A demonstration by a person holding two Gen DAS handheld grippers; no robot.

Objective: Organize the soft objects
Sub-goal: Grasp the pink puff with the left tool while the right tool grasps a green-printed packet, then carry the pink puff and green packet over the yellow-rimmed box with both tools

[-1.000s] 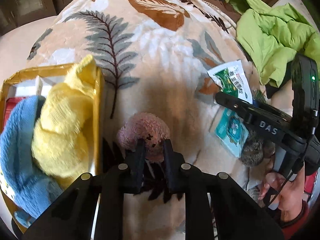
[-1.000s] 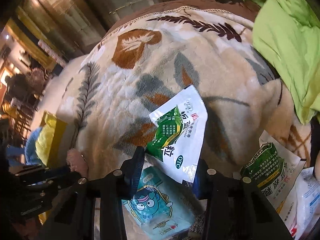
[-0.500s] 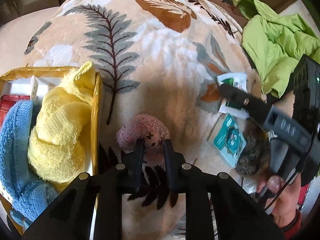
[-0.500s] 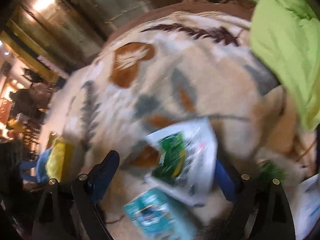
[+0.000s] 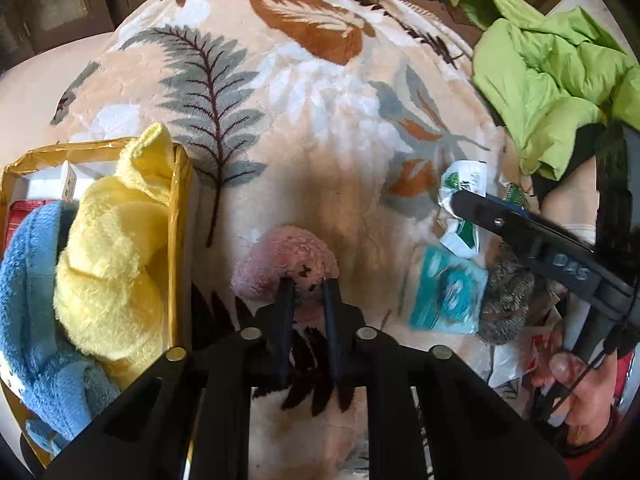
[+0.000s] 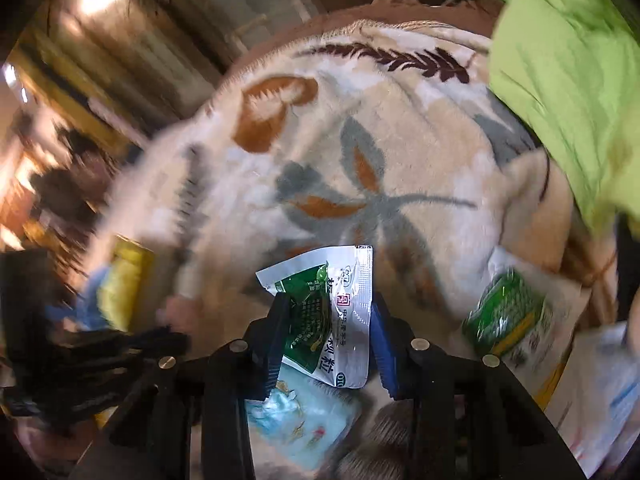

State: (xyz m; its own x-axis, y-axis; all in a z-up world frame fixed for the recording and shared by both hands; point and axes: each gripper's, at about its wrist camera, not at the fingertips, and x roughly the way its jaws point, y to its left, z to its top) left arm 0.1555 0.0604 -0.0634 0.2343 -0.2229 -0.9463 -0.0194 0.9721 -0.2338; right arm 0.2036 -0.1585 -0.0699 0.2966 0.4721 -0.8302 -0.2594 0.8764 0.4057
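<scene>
My left gripper is shut on a pink plush toy, held just above the leaf-print blanket. To its left stands a yellow-rimmed box holding a yellow plush and a blue towel. My right gripper grips a green-and-white sachet by its edges, and the sachet bows between the fingers. From the left wrist view, the right gripper shows at the right with the crumpled sachet.
A teal packet and a grey furry item lie under the right gripper. A lime-green jacket is heaped at the back right. More sachets lie at the right. A hand holds the right gripper.
The right gripper's fingers spread wide, then closed in on the sachet, which now bows and crumples. The left gripper kept its hold on the pink plush and barely moved.
</scene>
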